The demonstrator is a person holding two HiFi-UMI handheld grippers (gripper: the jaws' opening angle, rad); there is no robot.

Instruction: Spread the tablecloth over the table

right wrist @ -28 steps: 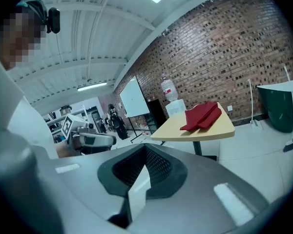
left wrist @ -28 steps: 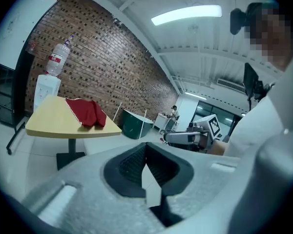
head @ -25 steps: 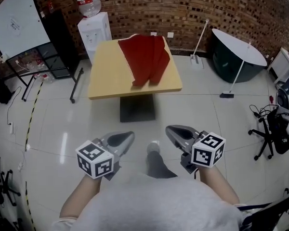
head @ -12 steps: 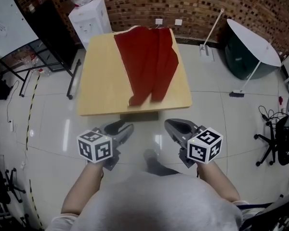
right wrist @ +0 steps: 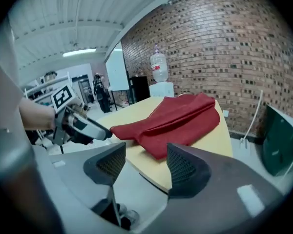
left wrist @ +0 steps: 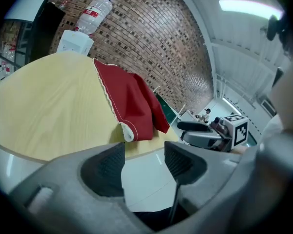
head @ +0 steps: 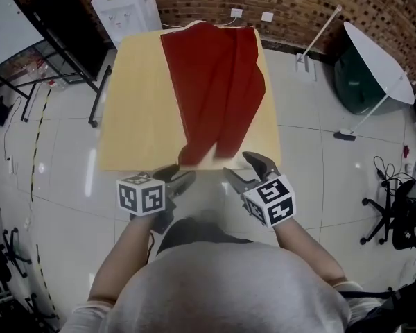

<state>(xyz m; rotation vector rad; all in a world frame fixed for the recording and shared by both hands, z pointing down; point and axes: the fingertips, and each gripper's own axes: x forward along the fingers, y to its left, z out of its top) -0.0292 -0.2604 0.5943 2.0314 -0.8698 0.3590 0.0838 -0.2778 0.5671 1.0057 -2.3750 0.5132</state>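
Note:
A red tablecloth (head: 215,89) lies bunched in a long folded strip on the right half of the pale wooden table (head: 135,109). Its near end reaches the table's front edge. My left gripper (head: 177,180) hovers just short of that edge, below the cloth's near left corner (left wrist: 129,104). My right gripper (head: 246,168) is beside it, level with the cloth's near right end (right wrist: 176,118). Both pairs of jaws have just been opening and now stand open with nothing between them. Neither gripper touches the cloth.
A water dispenser (head: 128,9) and a black rack (head: 52,26) stand behind the table at left. A tilted white round panel on a dark base (head: 374,61) and a white pole (head: 319,37) stand at right. An office chair (head: 402,207) is at far right.
Both grippers have come forward to the table's front edge as the person walked up. Their jaws went from shut to open.

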